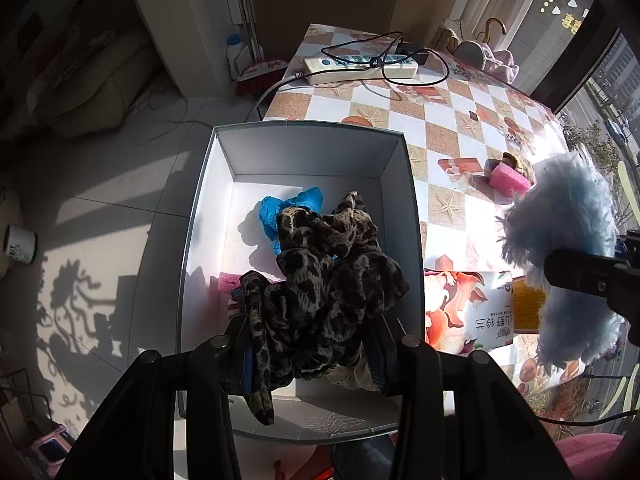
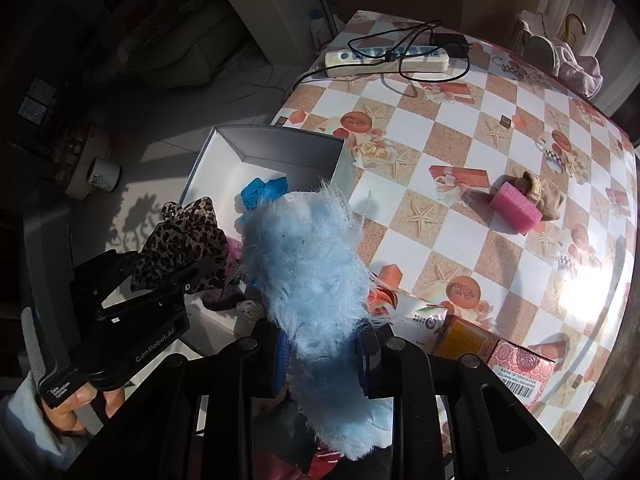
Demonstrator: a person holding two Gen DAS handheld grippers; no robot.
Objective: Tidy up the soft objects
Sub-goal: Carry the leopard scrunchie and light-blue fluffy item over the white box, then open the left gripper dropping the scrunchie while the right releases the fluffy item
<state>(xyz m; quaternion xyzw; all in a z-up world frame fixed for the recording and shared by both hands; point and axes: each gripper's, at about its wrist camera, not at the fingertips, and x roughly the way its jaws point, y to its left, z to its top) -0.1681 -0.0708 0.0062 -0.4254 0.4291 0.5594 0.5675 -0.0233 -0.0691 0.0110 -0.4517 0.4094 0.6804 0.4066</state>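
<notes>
My left gripper [image 1: 312,356] is shut on a bunched leopard-print cloth [image 1: 320,280], held over the open grey box [image 1: 304,132] at the table's left edge. A crumpled blue item [image 1: 272,210] and something pink [image 1: 229,282] lie inside the box. My right gripper [image 2: 322,360] is shut on a fluffy light-blue piece [image 2: 312,264], held above the table just right of the box [image 2: 256,136]. In the left wrist view the fluffy piece [image 1: 568,216] hangs at the far right. In the right wrist view the left gripper [image 2: 176,276] shows with the leopard cloth [image 2: 184,236], and a hand [image 2: 68,408] grips its handle.
A pink sponge [image 2: 516,208] and a tan soft item [image 2: 548,196] lie on the checked tablecloth [image 2: 460,128]. A white power strip with black cables [image 2: 384,60] sits at the far edge. A printed packet [image 1: 468,312] and orange cartons [image 2: 492,348] lie near the front. A mug [image 1: 18,244] stands on the floor.
</notes>
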